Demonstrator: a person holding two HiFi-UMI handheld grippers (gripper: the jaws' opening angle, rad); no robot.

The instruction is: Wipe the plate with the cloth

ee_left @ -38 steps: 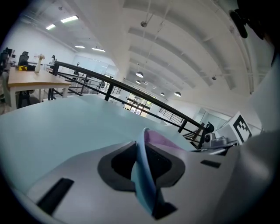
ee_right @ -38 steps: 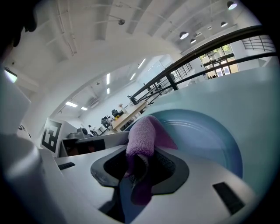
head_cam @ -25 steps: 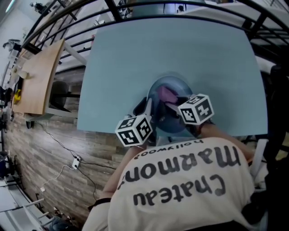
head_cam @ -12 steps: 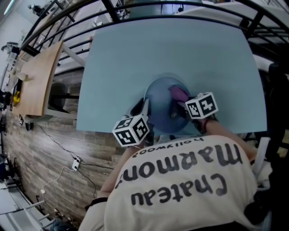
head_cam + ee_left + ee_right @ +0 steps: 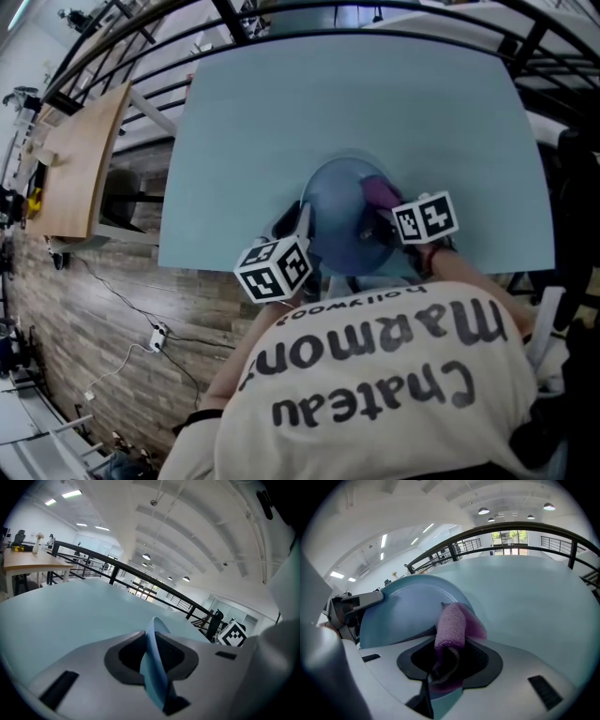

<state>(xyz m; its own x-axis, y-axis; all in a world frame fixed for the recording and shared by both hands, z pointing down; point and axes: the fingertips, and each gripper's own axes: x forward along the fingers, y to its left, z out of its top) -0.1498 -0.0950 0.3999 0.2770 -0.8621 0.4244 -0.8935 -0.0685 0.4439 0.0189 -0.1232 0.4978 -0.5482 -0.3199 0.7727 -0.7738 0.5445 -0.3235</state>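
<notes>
In the head view, the round pale-blue plate was seen tilted up off the light teal tabletop. Its left rim was clamped by the left gripper. The right gripper was held at the plate's right side, and the fuzzy purple cloth was laid against the plate's face near its far right rim. In the left gripper view, the plate's rim was shown edge-on, pinched between the two jaws. In the right gripper view, the cloth was seen bunched and squeezed between the closed jaws, with its free fold pressed to the plate's face just inside the right rim. The wiping itself was judged to be in hand, at the end of one stroke. The next move would likely call for the cloth to be drawn back across the plate's face towards its left rim, with the plate kept steady. Compared with a second earlier, the cloth had been carried from near the plate's centre out to its right rim, while the left gripper had been kept in place.
</notes>
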